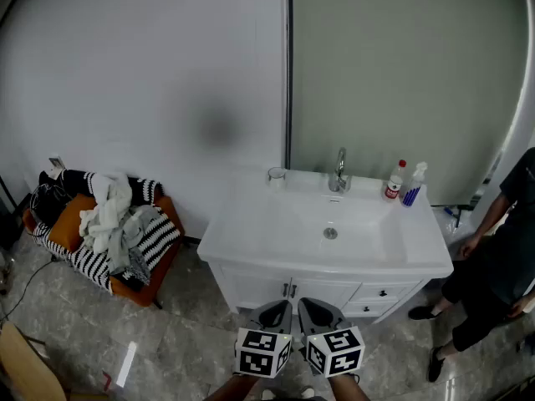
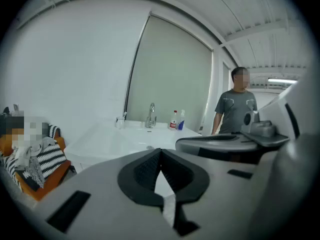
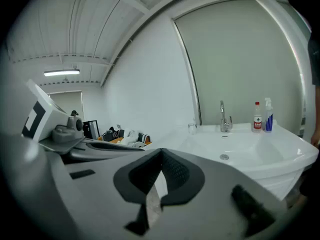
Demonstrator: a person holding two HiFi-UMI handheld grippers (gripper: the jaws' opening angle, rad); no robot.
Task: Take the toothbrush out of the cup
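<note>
A clear cup (image 1: 277, 175) stands at the back left of the white sink counter (image 1: 251, 236), left of the faucet (image 1: 339, 172). In the left gripper view the cup (image 2: 120, 122) shows a thin toothbrush (image 2: 124, 115) sticking up from it; in the right gripper view the cup (image 3: 192, 127) is tiny. My left gripper (image 1: 278, 312) and right gripper (image 1: 314, 309) hang side by side in front of the vanity, far from the cup. The left gripper (image 2: 160, 153) and the right gripper (image 3: 161, 154) are both shut with nothing between their pads.
Two bottles (image 1: 394, 180) (image 1: 412, 185) stand right of the faucet. A person (image 1: 497, 261) stands at the counter's right end. An orange chair piled with clothes (image 1: 109, 228) sits by the wall at left. Vanity drawers (image 1: 368, 295) face me.
</note>
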